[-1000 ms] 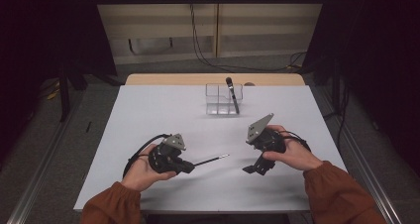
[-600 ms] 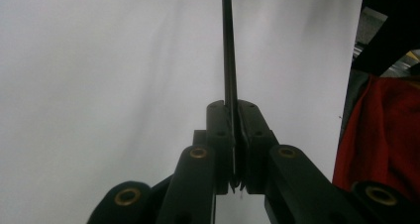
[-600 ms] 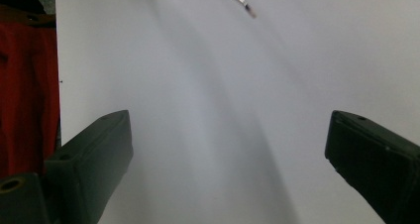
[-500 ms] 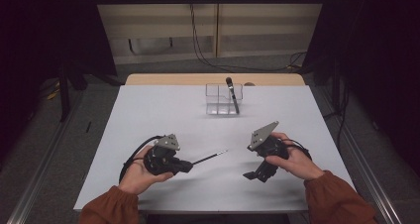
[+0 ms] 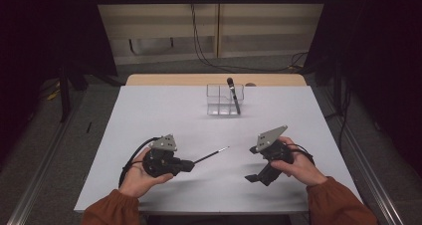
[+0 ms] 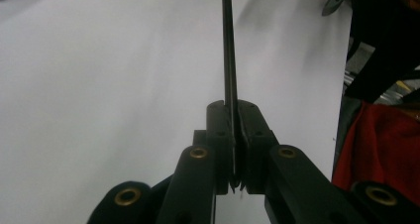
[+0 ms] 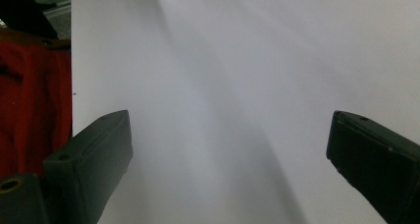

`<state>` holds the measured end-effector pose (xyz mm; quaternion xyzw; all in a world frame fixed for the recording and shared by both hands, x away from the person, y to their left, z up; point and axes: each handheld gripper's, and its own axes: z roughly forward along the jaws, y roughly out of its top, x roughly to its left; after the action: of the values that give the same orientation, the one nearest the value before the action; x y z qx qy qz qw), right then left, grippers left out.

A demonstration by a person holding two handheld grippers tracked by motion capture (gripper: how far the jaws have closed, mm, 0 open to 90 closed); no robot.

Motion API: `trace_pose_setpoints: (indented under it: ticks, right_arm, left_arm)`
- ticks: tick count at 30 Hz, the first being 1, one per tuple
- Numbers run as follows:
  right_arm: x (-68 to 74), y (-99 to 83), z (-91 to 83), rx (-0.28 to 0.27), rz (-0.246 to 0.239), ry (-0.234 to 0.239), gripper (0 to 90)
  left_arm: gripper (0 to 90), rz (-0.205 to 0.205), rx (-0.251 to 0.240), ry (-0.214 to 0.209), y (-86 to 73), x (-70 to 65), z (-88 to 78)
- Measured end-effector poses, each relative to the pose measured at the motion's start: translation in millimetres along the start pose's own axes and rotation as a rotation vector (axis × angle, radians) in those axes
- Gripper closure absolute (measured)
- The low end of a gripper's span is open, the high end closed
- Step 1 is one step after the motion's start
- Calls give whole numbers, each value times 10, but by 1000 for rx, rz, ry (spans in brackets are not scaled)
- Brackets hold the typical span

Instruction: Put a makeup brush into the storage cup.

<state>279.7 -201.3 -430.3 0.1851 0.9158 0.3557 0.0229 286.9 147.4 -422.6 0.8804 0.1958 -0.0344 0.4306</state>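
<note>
Matt white table (image 5: 149, 115), clear plastic holder (image 5: 219, 103), thin dark rod (image 5: 211, 156)

The thin black rod (image 6: 229, 45) runs out past the top edge of the left gripper view, and its lower end is hidden between the closed jaws of the left gripper (image 6: 236, 135). In the right gripper view both jaws of the right gripper (image 7: 228, 149) are cut off by the bottom edge. From above, the clear box (image 5: 225, 99) is too small to tell its compartments apart — the dark pen (image 5: 233, 94) leaning in it stays indistinct.
</note>
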Motion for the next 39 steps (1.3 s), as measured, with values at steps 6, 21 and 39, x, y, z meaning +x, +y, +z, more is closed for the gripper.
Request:
trace_pose_setpoints:
  ticks: [6,21,39]
  right_arm:
    - [4,-44,38,-53,21,-10,34]
    - [68,-75,67,-283,87,-25,38]
    - [96,-64,126,-419,108,-8,50]
  left_arm:
    - [854,7,-26,-6,-14,-33,28]
    - [854,15,-127,24,-45,-21,23]
    - [854,42,-243,25,-46,-54,45]
